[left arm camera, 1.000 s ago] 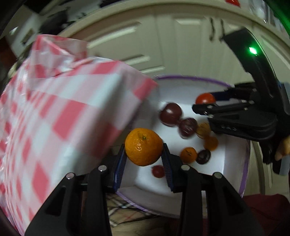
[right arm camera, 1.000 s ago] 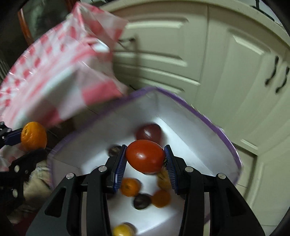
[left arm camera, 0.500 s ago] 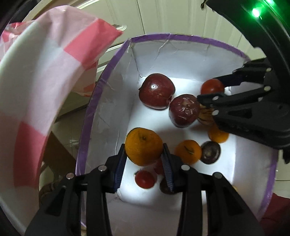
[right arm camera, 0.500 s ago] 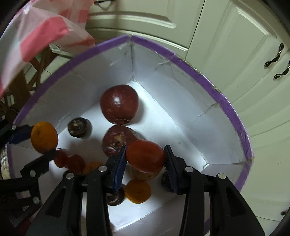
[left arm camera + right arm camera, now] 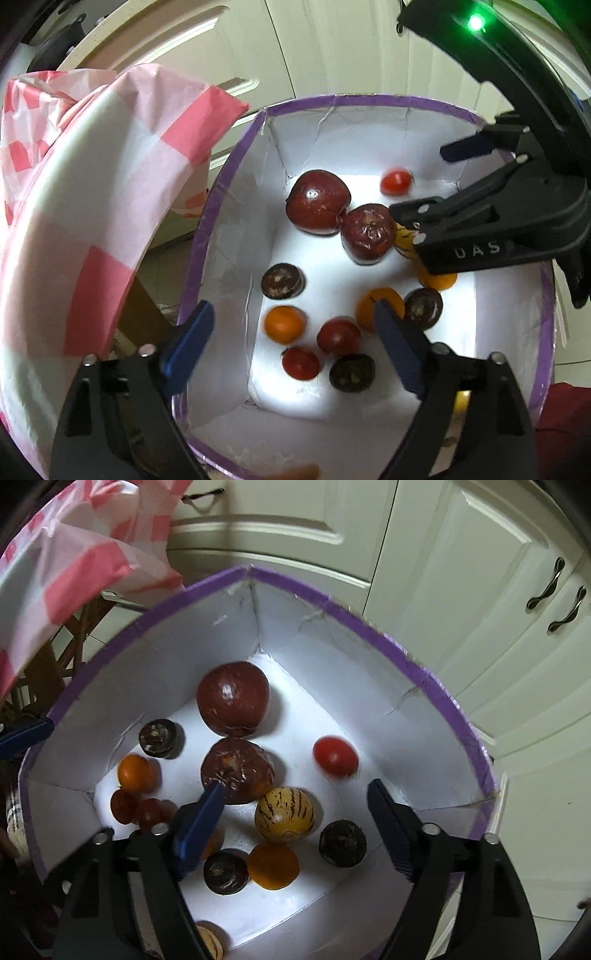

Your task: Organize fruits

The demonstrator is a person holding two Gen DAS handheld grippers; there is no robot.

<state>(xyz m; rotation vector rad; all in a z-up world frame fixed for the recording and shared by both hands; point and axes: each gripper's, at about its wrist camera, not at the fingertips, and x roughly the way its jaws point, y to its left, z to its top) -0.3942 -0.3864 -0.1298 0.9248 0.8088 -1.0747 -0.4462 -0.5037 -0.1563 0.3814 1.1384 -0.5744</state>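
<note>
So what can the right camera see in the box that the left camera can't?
Only the right wrist view shows the whole yellow striped melon and the cabinet handles. Only the left wrist view shows the right gripper from outside, open, with its green light. Both show the purple-rimmed box, the two big dark red apples, the small red tomato and the pink checked bag.

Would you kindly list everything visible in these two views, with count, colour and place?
box: 1, white with purple rim, centre
apples: 2, dark red, far half of box
tomatoes: 3, red, one far right, two near left
oranges: 3, orange, spread over box floor
dark fruits: 3, purple-black, box floor
striped fruits: 2, yellow, mid-box and near edge
cloth: 1, pink-white check, left of box
cabinets: cream, behind box
left gripper: black, blue pads, open over box
right gripper: same, open over box
</note>
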